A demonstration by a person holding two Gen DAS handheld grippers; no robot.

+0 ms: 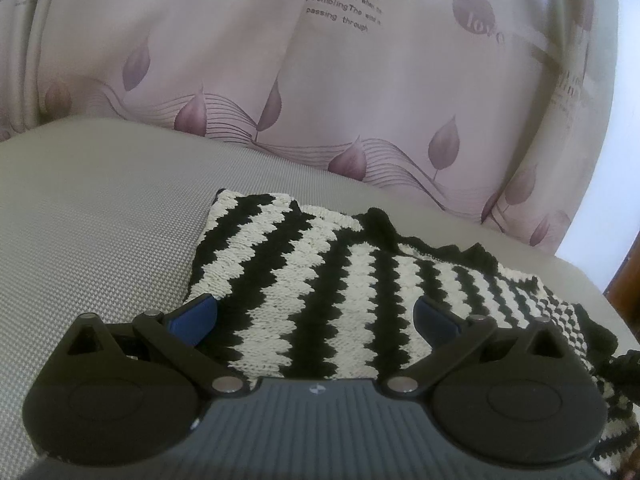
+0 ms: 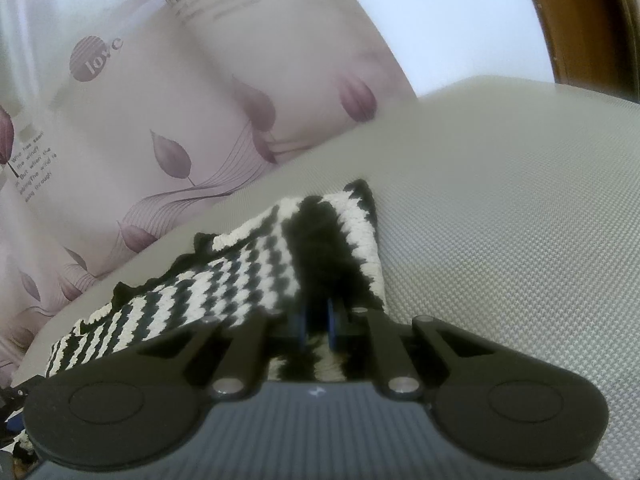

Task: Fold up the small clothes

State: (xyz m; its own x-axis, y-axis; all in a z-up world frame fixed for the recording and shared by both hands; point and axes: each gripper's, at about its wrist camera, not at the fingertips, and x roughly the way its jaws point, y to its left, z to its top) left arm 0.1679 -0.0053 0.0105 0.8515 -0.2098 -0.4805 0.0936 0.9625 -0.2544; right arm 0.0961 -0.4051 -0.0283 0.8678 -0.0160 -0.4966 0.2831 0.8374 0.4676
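The black-and-white striped knit garment (image 1: 320, 292) lies on the grey woven cushion (image 1: 100, 240), partly lifted and bunched, so the fold looks begun but not yet laid flat. The right claw (image 2: 318, 320) is pinching a raised edge of the knit, while the left claw (image 1: 316, 316) hovers spread wide over it. The leaf-print curtain (image 1: 280, 80) hangs close behind, clear of the work.
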